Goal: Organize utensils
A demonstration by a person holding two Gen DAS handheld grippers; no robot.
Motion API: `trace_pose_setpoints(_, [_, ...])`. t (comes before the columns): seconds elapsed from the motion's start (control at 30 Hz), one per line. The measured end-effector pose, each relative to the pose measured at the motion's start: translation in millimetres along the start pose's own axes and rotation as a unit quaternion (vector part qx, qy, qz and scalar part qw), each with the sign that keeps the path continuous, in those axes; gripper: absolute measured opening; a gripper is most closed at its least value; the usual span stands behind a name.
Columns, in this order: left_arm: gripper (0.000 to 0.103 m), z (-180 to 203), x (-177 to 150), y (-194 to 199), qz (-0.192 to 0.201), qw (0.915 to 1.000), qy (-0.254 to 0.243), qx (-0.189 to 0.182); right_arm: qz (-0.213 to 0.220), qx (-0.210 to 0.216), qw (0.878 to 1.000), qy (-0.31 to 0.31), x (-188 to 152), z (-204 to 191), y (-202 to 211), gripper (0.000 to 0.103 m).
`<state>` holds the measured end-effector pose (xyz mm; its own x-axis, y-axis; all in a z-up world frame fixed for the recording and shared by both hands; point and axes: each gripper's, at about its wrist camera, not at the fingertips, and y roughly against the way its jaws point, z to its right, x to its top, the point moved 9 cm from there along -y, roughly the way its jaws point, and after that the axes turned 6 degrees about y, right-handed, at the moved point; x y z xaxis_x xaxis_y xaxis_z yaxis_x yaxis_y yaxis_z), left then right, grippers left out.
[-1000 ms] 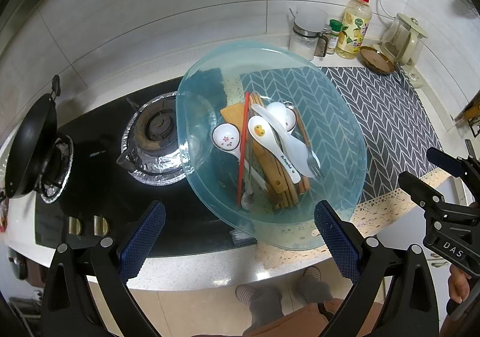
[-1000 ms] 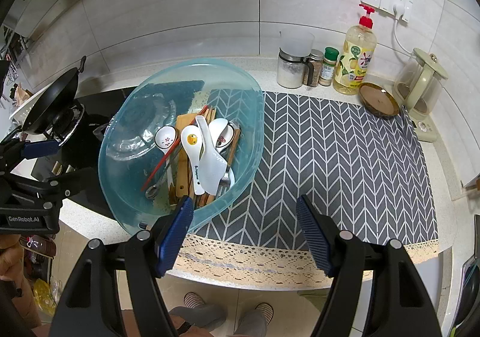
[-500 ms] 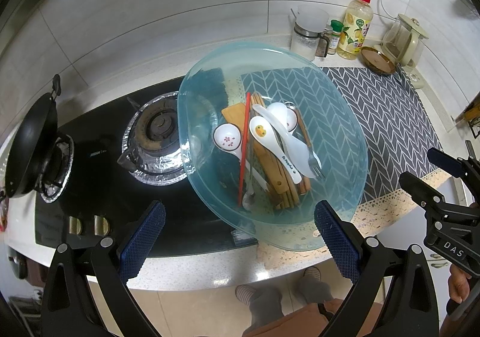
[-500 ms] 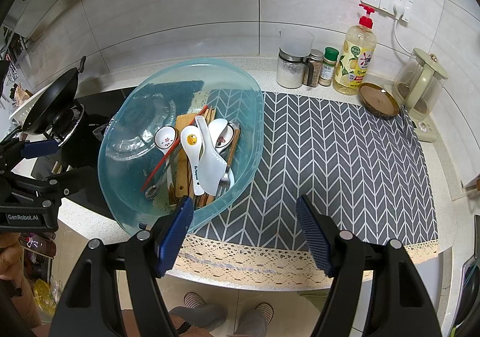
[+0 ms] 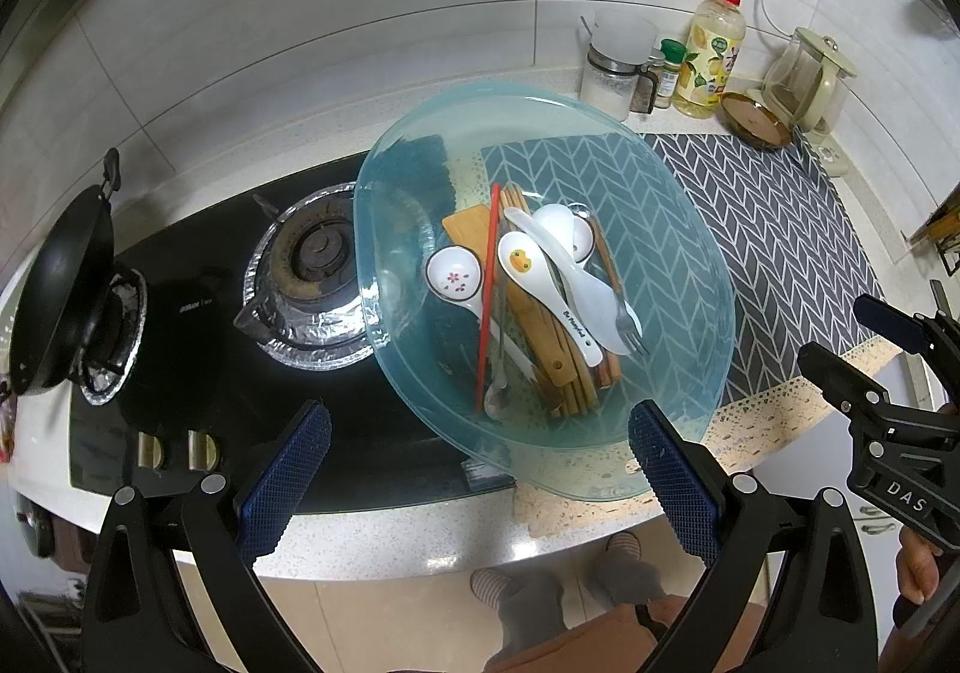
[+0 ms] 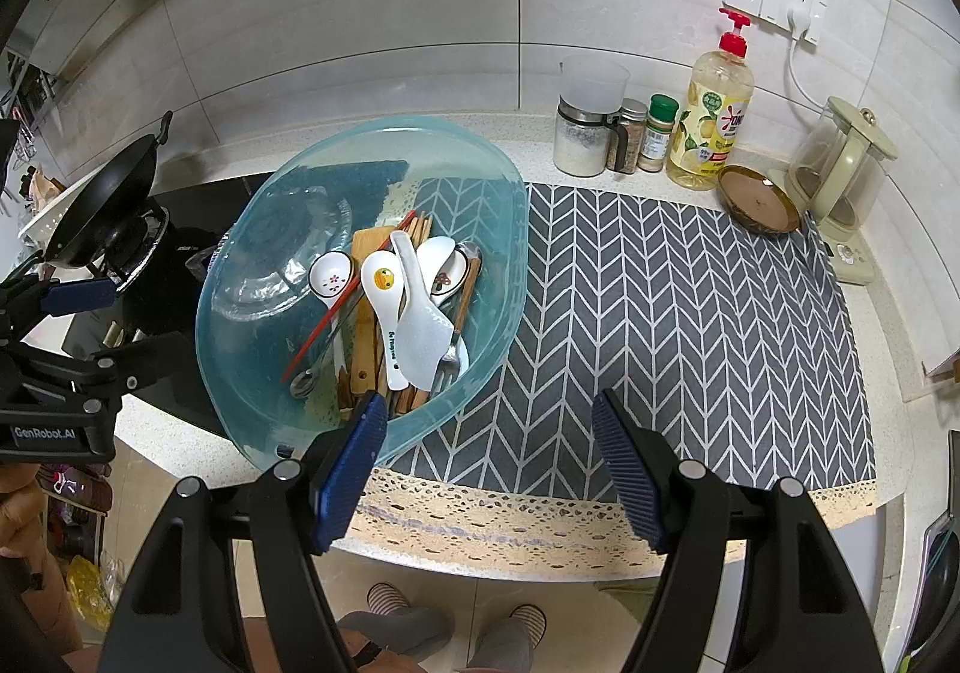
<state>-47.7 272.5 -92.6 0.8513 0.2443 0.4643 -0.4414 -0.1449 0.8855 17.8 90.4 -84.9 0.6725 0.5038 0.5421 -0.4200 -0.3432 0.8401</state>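
A clear blue plastic basin (image 5: pixel 678 205) (image 6: pixel 498 205) rests on the counter, partly over the stove and the grey mat. Piled inside are white ceramic spoons (image 5: pixel 525 268) (image 6: pixel 381 283), a white rice paddle (image 6: pixel 420 337), a wooden spatula (image 5: pixel 468 229), red chopsticks (image 5: pixel 489 289), wooden chopsticks, a metal fork (image 5: pixel 630 322) and a metal spoon. My left gripper (image 5: pixel 480 469) hovers open in front of the basin, nothing between its fingers. My right gripper (image 6: pixel 486 463) hangs open over the mat's lace edge, its left pad (image 6: pixel 351 463) near the basin rim. Each gripper shows at the other view's edge.
A black gas stove (image 5: pixel 198 313) with a foil-ringed burner and a black wok (image 5: pixel 60 283) lies to the left. Along the tiled wall stand spice jars (image 6: pixel 630 133), a soap bottle (image 6: pixel 714 121), a wooden dish (image 6: pixel 759 199) and a glass kettle (image 6: pixel 840 175). The grey chevron mat (image 6: pixel 690 313) spreads right.
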Motion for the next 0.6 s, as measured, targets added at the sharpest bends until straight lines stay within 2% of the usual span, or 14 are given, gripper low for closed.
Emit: trace_pose_setpoints(0.6, [0.099,0.1,-1.7,-0.7,0.0,1.0,-0.001,0.002,-0.001,0.002,1.0,0.002,1.0,0.9,-0.3,0.069])
